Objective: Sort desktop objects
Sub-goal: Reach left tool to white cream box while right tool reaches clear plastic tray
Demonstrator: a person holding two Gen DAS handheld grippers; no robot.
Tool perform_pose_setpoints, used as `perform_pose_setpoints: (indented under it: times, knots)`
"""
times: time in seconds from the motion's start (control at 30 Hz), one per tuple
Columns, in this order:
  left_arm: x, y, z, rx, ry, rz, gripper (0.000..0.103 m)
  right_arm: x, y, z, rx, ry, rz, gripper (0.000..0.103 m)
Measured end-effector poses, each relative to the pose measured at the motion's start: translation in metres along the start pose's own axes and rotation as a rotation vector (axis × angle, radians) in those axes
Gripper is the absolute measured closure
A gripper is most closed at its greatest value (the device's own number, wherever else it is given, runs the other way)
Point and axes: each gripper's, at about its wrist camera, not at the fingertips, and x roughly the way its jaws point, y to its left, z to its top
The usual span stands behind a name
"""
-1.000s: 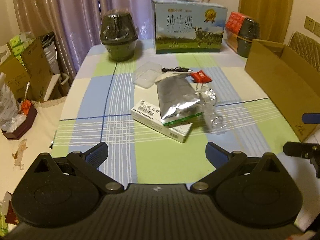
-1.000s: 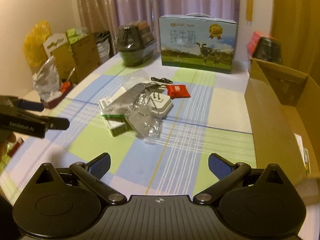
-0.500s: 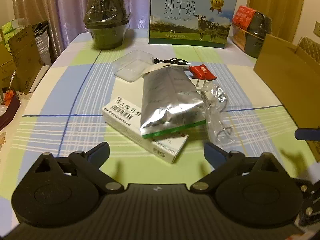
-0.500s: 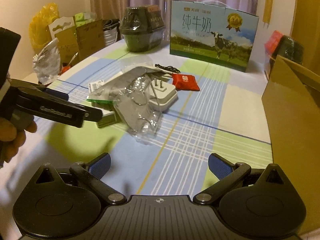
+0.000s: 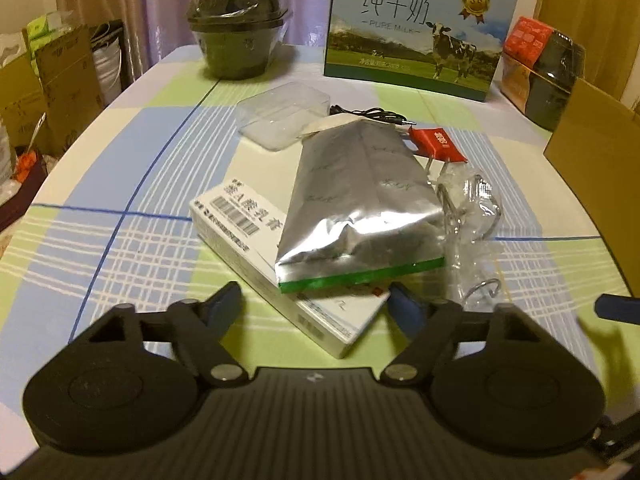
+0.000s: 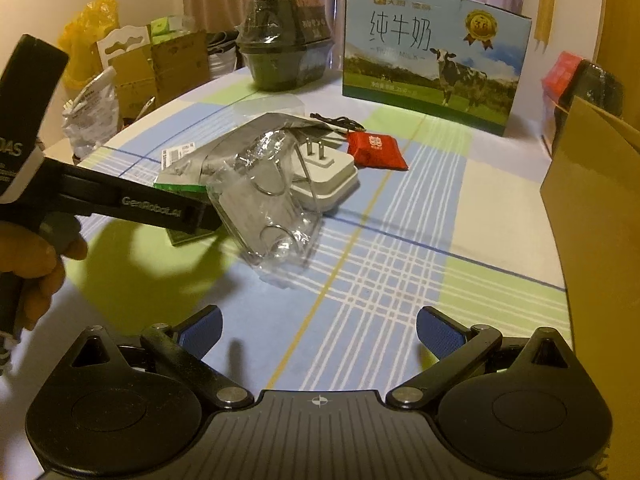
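Observation:
A pile lies mid-table: a silver foil pouch [image 5: 360, 208] rests on a white medicine box [image 5: 248, 232]. Beside them is a clear plastic bag [image 5: 468, 216] with metal rings inside. Behind sit a red packet [image 5: 438, 144], a clear plastic box [image 5: 284, 114] and a black cable [image 5: 372, 114]. A white plug adapter [image 6: 324, 176] shows in the right wrist view. My left gripper [image 5: 316, 306] is open, low over the table, with the medicine box's near corner between its fingers. My right gripper [image 6: 319, 332] is open with nothing in it, short of the plastic bag [image 6: 264, 208].
An open cardboard box [image 6: 592, 200] stands at the table's right edge. A milk carton [image 5: 416, 28] and a wrapped dark pot [image 5: 240, 28] stand at the back. A hand [image 6: 32, 264] holds the left gripper's handle. Bags and boxes crowd the floor on the left.
My left gripper has moved forward and down to the pile, so the medicine box's corner now lies between its fingers. The right gripper has edged closer to the plastic bag. Both stay open.

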Motion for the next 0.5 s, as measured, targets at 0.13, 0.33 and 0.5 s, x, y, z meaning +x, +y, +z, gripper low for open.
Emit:
perform_pose_setpoints:
  times: [0.13,0.33,0.5]
  knots:
    - [-0.01,0.009,-0.006,0.006,0.031,0.024,0.059,0.009,0.009,0.004,-0.011,-0.027,0.003,0.003]
    - [-0.022,0.023,-0.014,-0.012,0.034,0.041,0.064,0.028,0.026,0.013,-0.035,-0.053,0.022,0.012]
    - [-0.025,0.028,-0.014,-0.004,0.013,0.045,0.058,0.033,0.02,0.023,0.071,-0.098,0.075,0.013]
